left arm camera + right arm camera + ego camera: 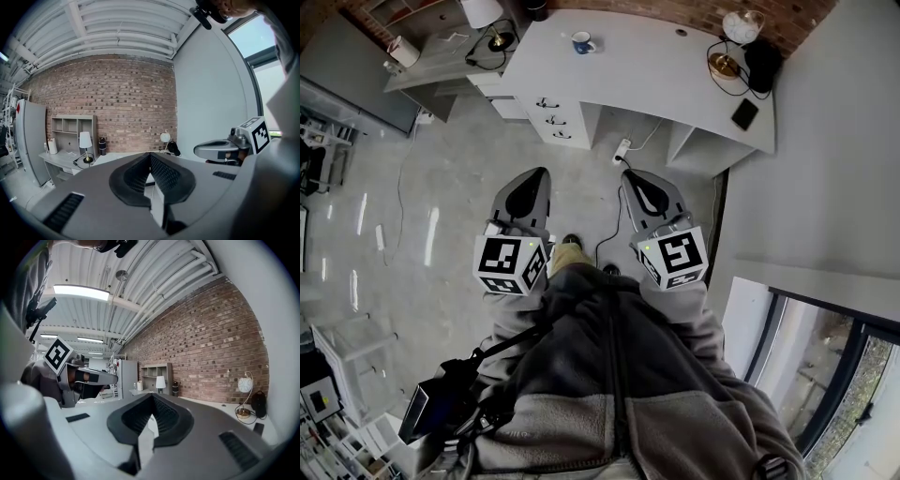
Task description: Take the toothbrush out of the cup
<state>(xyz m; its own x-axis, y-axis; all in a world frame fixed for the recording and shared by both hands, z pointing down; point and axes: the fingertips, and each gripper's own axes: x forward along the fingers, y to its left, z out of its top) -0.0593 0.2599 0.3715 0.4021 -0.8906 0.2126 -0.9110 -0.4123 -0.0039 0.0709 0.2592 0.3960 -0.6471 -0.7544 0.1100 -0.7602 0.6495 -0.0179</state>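
A small blue-and-white cup (582, 42) stands near the back of the white desk (656, 80), far ahead of both grippers. It is too small here to make out a toothbrush in it. My left gripper (535, 175) and right gripper (630, 176) hang side by side over the grey floor, well short of the desk. Both are shut with nothing held. In the left gripper view the dark pads (161, 173) meet at the tip of my left gripper (150, 154). In the right gripper view my right gripper (152, 397) is closed the same way.
The desk has a drawer unit (553, 117) underneath. On it are a globe lamp (741, 26), a black phone (744, 114) and cables. A grey side desk (431, 56) with a white-shade lamp (483, 14) stands left. A power strip (622, 150) lies on the floor. A window (825, 375) is at lower right.
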